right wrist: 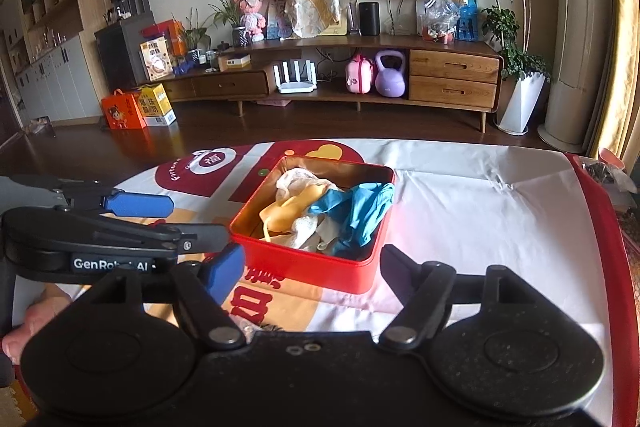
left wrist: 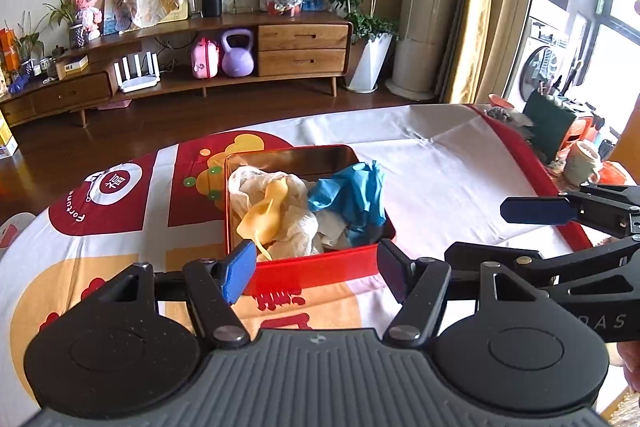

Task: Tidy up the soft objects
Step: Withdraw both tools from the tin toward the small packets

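Worktop (left wrist: 440, 163): covered with a white cloth with red and orange print; red border along the right edge.
Red tin (left wrist: 312, 267): square, open on top, standing on the cloth about the middle of the worktop, nearer to the front edge than to the far edge.
White gauze cloth (left wrist: 296, 223): crumpled inside the tin, at its left side.
Blue glove (left wrist: 352, 195): crumpled inside the tin, at the right side, reaching up over the right rim.
Yellow glove (left wrist: 264, 215): lying on top of the gauze cloth, inside the tin, left part.
Left tongs (left wrist: 316, 269): raised before the front wall of the tin, blue pads apart, nothing between them, no touch with the tin.
Right tongs (right wrist: 310, 267): also before the near side of the tin, jaws wide apart and empty, just beside the left tongs.
Hand (right wrist: 28, 323): only partly seen at the left edge of the right wrist view, under the left tool.
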